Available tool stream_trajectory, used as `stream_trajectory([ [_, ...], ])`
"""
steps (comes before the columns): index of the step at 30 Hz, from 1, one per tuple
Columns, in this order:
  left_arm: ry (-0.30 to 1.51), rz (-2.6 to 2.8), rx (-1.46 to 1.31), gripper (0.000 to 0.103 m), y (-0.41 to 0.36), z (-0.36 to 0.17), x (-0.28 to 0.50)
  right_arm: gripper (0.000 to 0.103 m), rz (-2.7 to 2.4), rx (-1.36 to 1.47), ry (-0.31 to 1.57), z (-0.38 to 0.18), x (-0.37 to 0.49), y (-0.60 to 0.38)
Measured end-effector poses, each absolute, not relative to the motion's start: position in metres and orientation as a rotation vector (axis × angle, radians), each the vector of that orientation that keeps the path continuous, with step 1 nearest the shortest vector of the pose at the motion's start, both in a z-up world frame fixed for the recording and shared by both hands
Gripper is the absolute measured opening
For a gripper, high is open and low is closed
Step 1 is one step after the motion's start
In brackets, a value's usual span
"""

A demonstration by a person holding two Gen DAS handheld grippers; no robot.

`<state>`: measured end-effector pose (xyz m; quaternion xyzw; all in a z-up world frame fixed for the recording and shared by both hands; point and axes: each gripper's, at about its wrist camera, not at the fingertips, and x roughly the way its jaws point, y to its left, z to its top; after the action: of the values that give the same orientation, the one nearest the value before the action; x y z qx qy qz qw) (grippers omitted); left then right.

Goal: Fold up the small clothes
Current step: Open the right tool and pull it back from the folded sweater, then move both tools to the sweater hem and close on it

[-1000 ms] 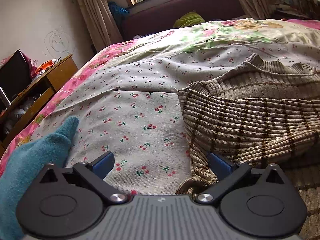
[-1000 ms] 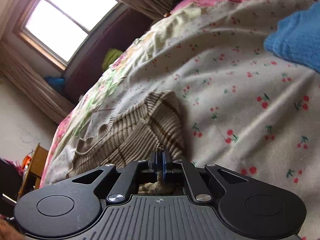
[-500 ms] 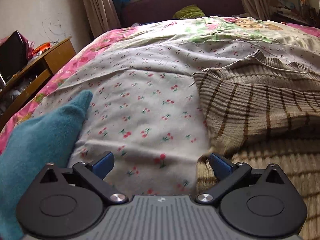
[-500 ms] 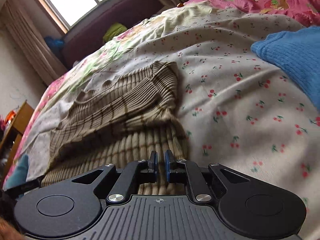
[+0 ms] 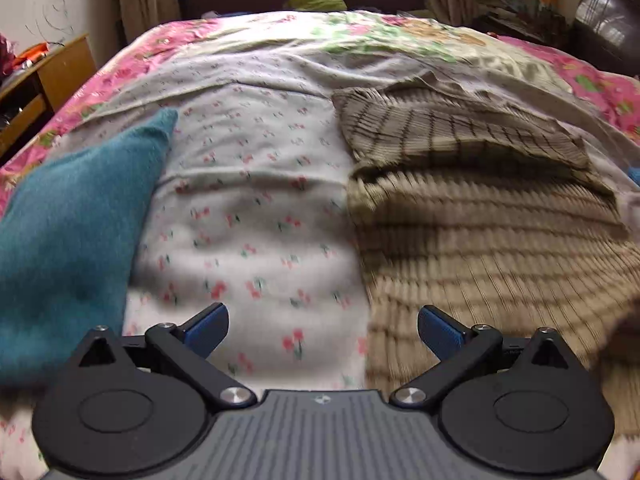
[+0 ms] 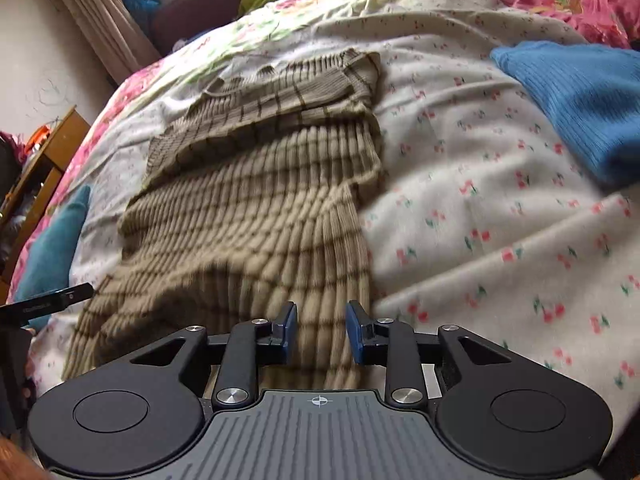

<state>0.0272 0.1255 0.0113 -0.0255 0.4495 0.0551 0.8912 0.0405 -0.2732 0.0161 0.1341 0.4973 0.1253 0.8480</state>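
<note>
With its top part doubled over, the striped brown sweater (image 6: 256, 184) lies on the cherry-print bedspread (image 6: 480, 208); left gripper (image 5: 322, 330) spread wide and empty, right gripper (image 6: 321, 332) just opened, nothing pinched. Next move likely calls for gripping the near hem. Hem and both blue garments are cut off; motion blur hides detail.

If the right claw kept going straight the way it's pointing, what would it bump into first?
Most likely the striped brown sweater lying on the bed: its ribbed fabric fills the view just beyond the open right claw. How far off is hard to judge.
</note>
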Motion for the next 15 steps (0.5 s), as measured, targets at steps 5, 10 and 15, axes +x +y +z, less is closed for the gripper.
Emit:
stream_trajectory([
  [5,0.984,0.071,-0.087,0.103,0.125,0.010,-0.001,0.028,0.301,0.285,1.115,0.016,0.019,-0.273],
  [10,1.012,0.033,-0.115,0.103,0.127,0.016,-0.013,0.030,0.329,0.256,1.166,0.016,0.007,-0.269],
  [15,1.032,-0.008,-0.117,0.103,0.121,0.017,-0.023,0.031,0.330,0.291,1.183,0.008,0.005,-0.273],
])
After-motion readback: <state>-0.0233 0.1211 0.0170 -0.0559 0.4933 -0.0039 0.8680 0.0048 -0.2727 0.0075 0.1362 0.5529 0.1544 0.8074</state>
